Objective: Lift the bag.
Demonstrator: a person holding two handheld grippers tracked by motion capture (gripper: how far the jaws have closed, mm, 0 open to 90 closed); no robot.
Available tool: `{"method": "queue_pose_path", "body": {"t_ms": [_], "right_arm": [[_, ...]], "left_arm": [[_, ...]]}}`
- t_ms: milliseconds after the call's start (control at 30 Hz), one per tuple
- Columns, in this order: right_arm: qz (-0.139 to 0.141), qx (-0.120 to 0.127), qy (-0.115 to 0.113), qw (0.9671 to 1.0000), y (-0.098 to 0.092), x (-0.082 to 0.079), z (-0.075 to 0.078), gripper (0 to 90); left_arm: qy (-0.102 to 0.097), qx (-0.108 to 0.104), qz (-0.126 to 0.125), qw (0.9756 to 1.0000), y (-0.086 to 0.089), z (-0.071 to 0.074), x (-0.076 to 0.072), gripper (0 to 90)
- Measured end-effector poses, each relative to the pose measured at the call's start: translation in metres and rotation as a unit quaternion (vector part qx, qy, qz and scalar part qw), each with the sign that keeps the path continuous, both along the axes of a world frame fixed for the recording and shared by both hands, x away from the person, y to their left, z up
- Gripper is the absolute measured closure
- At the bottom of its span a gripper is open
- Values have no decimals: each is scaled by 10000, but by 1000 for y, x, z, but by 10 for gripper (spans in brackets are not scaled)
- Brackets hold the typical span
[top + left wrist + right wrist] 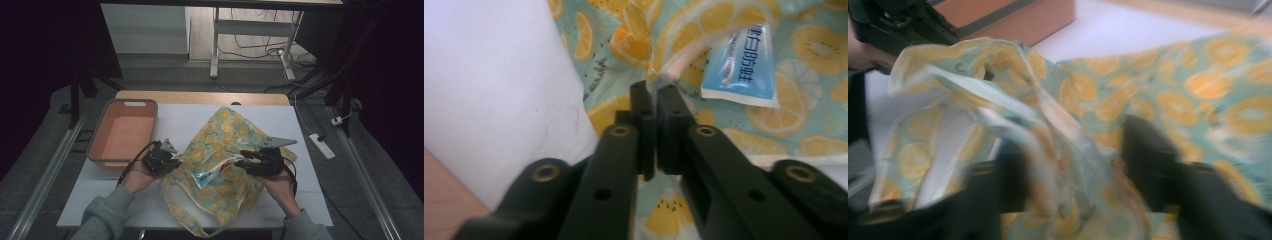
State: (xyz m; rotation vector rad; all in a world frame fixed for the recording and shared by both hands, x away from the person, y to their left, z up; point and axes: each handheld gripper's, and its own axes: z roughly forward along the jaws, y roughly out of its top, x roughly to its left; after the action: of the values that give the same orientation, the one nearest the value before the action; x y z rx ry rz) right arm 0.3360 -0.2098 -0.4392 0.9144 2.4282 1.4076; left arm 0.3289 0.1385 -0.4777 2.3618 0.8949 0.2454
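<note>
Two grippers work a fruit-print bag open around a toothpaste tube.

High view: one bag [220, 150] lies on the bench [175, 117], one tube [212, 172] at its mouth, one orange bin [122, 132] to the left, likely waiting for something. Left gripper view: the left gripper [653, 97] has its fingers clamped on the bag's rim, probably to hold the mouth up. Right gripper view, blurred: the right gripper [1070, 150] has fingers apart, cloth between them, unpinched.

Tote bag [225, 150] soft printed cloth; toothpaste tube [212, 175] glossy plastic; basin [122, 132] matt plastic.
</note>
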Motion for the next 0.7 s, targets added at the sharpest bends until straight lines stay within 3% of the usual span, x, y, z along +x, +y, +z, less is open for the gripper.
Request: {"method": "queue_pose_path", "body": {"t_ms": [67, 133, 267, 400, 467, 600, 633, 700], "right_arm": [[-86, -154, -352, 9992, 2, -19, 11, 311], [-185, -319, -514, 9980, 1, -39, 20, 254], [-581, -394, -471, 9964, -9, -79, 24, 237], [-584, -507, -162, 9969, -20, -109, 7, 252], [-611, -674, -8, 9959, -18, -116, -7, 235], [-696, -757, 422, 9938, -2, -110, -34, 225], [-670, -773, 469, 9936, 3, -110, -40, 222], [-628, -1077, 437, 9912, 14, -107, -49, 231]], "left_arm": [[8, -146, 8, 9999, 5, 4, -2, 886], [13, -281, 35, 9996, 10, 6, -2, 887], [60, -359, 76, 9993, 16, 7, -1, 888], [90, -396, 32, 9992, 16, 8, -1, 887], [94, -432, 25, 9990, 15, 9, -1, 887], [114, -419, 39, 9990, 14, 8, -1, 887], [116, -416, 35, 9991, 14, 8, -2, 887], [119, -415, 25, 9991, 15, 9, -2, 887]]}}
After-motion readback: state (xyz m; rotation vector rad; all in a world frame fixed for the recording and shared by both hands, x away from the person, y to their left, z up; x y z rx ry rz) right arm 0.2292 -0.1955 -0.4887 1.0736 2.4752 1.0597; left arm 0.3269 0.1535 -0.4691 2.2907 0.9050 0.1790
